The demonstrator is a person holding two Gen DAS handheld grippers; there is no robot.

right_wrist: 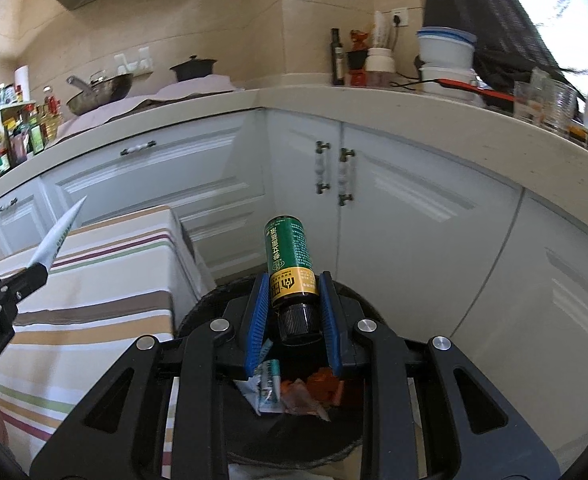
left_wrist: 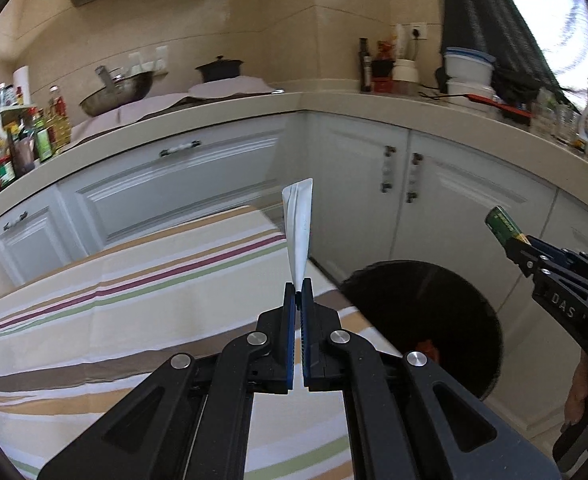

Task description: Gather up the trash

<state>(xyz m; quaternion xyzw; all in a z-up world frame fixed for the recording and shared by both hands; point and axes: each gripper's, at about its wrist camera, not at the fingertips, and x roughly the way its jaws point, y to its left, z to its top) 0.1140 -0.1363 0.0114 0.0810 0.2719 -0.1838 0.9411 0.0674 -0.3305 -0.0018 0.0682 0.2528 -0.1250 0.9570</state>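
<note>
Left tool (left_wrist: 297, 286): blue pads pressed together on the narrow end of a flat white squeezed-out tube (left_wrist: 298, 224); the tube stands up and away from the tips, above the edge of the striped-cloth worktop (left_wrist: 134, 304).
Right tool (right_wrist: 294, 300): blue pads part-way apart, clamped on the black ribbed cap and neck of a small green-and-yellow labelled bottle (right_wrist: 292, 256), base pointing away from the camera.
Bin: round black trash bin (left_wrist: 489, 320) on the floor just beside the worktop, below and ahead of both tools; crumpled wrappers, orange and pale blue-white (right_wrist: 294, 392), already lie inside.
Step in hand: both pieces picked up and carried toward the bin; neither dropped yet.
Next move, as I judge it: bring each tool over the bin mouth, tip down, then part the pads; the bottle sits nearly above the opening, the tube needs more travel to the right.
Writing: bottle label carries Chinese characters, too small to read; "DAS" on the right tool's body in the left view; tube print illegible.
</note>
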